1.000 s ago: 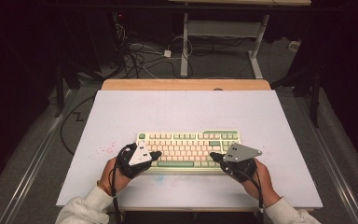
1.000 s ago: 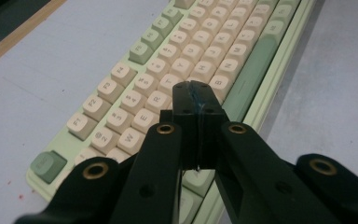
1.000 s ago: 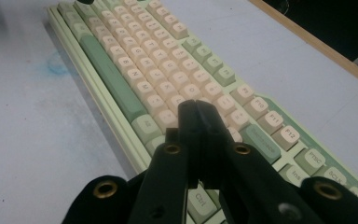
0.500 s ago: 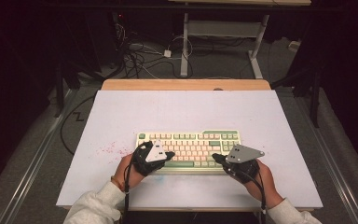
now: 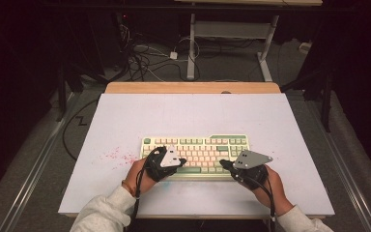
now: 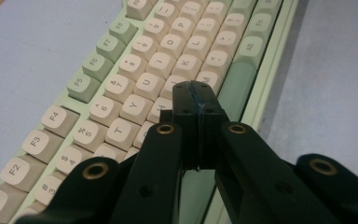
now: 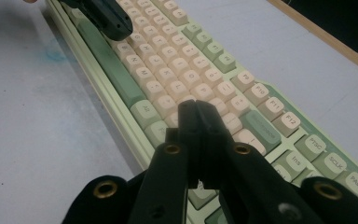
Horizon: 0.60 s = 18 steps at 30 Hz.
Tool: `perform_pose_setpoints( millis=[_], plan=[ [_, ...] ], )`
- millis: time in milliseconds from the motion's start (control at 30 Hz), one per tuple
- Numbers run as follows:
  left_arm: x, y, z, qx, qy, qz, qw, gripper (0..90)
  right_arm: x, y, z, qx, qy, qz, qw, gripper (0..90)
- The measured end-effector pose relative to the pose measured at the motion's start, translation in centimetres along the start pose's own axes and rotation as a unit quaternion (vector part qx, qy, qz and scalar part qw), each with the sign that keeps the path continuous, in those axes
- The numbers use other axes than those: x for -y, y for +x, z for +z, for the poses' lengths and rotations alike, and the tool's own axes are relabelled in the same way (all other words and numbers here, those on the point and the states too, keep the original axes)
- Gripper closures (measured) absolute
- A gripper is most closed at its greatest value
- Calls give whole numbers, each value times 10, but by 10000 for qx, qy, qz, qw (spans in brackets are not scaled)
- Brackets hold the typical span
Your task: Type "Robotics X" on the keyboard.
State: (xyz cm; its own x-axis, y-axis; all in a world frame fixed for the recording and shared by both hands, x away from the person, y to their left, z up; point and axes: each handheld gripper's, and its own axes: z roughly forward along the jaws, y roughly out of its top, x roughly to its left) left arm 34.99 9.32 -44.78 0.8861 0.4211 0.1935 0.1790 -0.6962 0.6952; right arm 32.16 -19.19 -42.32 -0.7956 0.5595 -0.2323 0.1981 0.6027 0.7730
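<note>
While both grippers hover low over the keyboard (image 5: 195,154), their fingers are squeezed tight together. The left gripper (image 6: 196,93) and the right gripper (image 7: 196,112) hold nothing.

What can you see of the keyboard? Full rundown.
The keyboard is a full-size board in a pale green plastic-looking case, with cream letter keys and green function, modifier and space keys. It lies flat near the front middle of the white table, long side toward the person. The shut left gripper sits over keys near the space bar; the shut right gripper sits over its right end. Actual contact can't be told.
</note>
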Motion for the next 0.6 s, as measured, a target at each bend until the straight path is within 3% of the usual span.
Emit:
perform_pose_setpoints(
  millis=[600],
  plan=[
    [2, 1, 8, 29, 140, 1, 9999, 877, 0, 0, 1, -9, 53, -16, 10000, 900]
  ],
)
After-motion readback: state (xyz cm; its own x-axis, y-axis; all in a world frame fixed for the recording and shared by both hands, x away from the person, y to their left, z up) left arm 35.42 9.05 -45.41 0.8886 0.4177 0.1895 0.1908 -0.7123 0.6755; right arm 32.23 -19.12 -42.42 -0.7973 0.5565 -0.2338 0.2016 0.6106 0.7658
